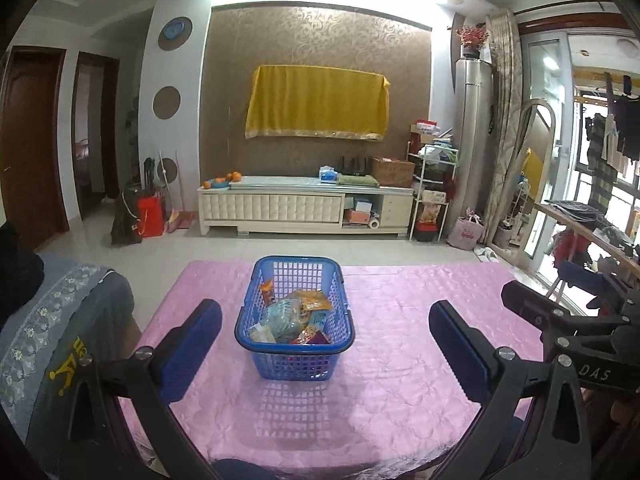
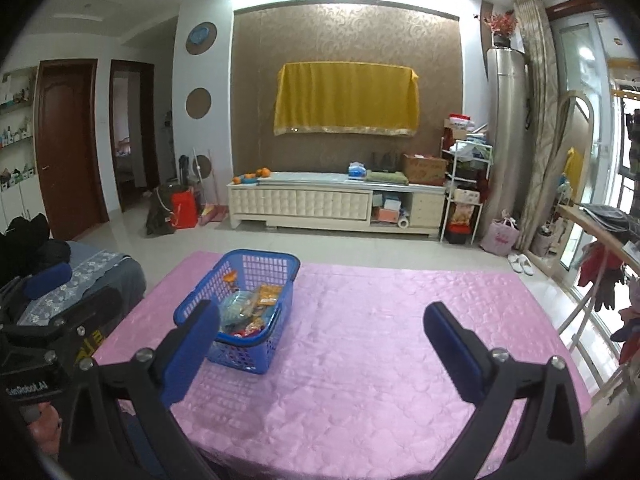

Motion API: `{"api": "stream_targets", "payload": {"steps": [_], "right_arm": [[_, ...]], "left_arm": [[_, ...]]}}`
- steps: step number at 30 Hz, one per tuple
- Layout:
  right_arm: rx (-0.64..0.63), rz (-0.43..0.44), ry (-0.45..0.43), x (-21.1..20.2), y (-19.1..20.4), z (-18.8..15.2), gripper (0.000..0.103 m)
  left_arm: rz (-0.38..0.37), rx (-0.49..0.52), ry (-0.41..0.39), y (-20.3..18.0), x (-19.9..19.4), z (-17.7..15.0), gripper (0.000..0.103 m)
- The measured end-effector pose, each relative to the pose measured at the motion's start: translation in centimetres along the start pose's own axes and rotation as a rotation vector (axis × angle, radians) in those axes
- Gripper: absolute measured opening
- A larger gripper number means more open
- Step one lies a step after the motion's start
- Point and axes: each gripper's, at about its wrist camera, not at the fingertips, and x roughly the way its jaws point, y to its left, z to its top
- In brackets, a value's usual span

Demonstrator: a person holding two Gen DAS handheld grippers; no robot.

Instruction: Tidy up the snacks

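A blue plastic basket (image 1: 340, 344) stands on the pink tablecloth (image 1: 400, 320) and holds several snack packets (image 1: 296, 314). My left gripper (image 1: 325, 320) is open and empty, its blue pads wide apart, with the basket straight ahead between them. In the right wrist view the basket (image 2: 192, 300) sits at the left with the snack packets (image 2: 256, 304) inside. My right gripper (image 2: 320, 320) is open and empty over bare cloth, its left pad in front of the basket's near corner. The right gripper's body also shows at the right edge of the left wrist view (image 1: 580, 332).
A sofa arm with a grey lace cover (image 1: 48, 320) borders the table's left side. Beyond the table's far edge are tiled floor and a white TV cabinet (image 1: 304, 204). A drying rack with clothes (image 2: 600, 264) stands at the right.
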Motion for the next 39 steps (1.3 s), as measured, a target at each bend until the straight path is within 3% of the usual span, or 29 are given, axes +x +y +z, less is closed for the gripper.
{"api": "stream_targets", "payload": {"steps": [25, 39], "right_arm": [[0.009, 0.0, -0.034, -3.7, 0.2, -1.3, 0.103], [0.009, -0.004, -0.023, -3.9, 0.2, -1.5, 0.103]], "left_arm": [[-0.015, 0.028, -0.027, -1.7, -2.3, -0.5, 0.103], [-0.02, 0.014, 0.005, -2.1, -2.2, -1.2, 0.103]]}}
